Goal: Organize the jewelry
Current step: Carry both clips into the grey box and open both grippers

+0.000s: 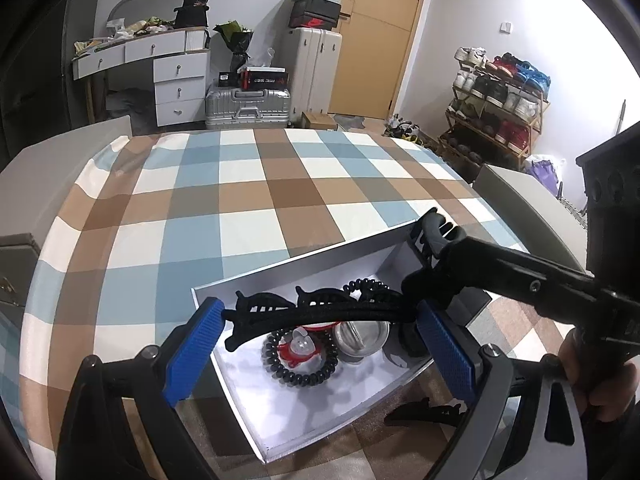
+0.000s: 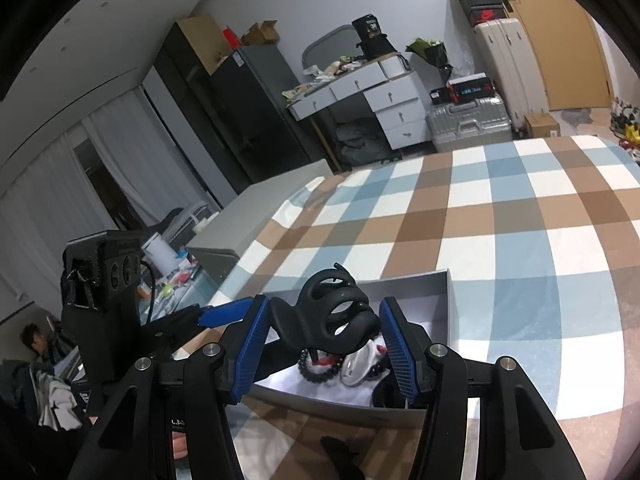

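A shallow white box (image 1: 288,412) lies on the checked tablecloth and holds a black coil hair tie (image 1: 298,372), a red and clear piece (image 1: 300,346), a silver round tin (image 1: 362,336) and black coil bands. My left gripper (image 1: 320,354) hangs over the box, its blue pads (image 1: 192,356) shut on a long black hair clip (image 1: 316,312). My right gripper (image 2: 324,342) is shut on a black claw clip (image 2: 332,312) above the box (image 2: 444,304); it shows from the right in the left wrist view (image 1: 430,240).
Another black clip (image 1: 426,410) lies on the cloth just in front of the box. A grey chair back (image 1: 532,216) stands at the table's right edge. The round table (image 1: 240,200) stretches away behind the box.
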The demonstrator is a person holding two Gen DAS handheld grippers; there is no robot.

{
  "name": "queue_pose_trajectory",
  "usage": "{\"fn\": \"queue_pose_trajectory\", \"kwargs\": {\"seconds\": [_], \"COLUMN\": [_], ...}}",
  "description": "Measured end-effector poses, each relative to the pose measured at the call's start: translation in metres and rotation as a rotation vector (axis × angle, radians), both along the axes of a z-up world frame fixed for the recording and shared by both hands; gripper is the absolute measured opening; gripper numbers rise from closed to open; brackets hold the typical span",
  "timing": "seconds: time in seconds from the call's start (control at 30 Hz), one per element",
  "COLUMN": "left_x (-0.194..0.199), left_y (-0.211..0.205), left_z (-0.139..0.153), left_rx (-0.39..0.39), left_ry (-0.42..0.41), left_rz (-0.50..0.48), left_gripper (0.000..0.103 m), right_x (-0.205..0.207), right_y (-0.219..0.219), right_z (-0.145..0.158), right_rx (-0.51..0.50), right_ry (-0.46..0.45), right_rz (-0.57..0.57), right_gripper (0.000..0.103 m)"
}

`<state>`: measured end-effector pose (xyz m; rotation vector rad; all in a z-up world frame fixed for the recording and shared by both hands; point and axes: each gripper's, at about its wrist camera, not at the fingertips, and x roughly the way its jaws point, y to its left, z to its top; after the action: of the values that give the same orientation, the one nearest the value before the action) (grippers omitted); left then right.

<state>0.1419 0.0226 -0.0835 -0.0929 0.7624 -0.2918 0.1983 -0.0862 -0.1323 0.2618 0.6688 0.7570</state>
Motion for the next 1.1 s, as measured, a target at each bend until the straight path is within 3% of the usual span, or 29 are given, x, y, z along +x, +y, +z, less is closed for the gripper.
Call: {"fn": "queue_pose_trajectory", "kwargs": {"seconds": [0.67,0.8,1.1], "left_x": [0.008,0.007,-0.007], "left_y": [0.0,-0.001,0.001], "left_z": [-0.003,-0.002,0.009], "left_rx": [0.001,0.023,0.038], "left_ry": [0.02,0.012,-0.042], "left_rz": [-0.041,-0.04,-0.024], "left_gripper": [0.094,0.095,0.098], "right_x": [0.004,0.0,-0.017], "right_y": [0.001,-0.001,-0.017], "right_z": [-0.003,0.001,0.014], "right_rx": [-0.018,-0.006,0.018], "right_ry": [0.048,0.029,-0.022], "right_rz": [-0.006,-0.014,-0.061], "right_gripper": [0.058,0.073,0.075]}}
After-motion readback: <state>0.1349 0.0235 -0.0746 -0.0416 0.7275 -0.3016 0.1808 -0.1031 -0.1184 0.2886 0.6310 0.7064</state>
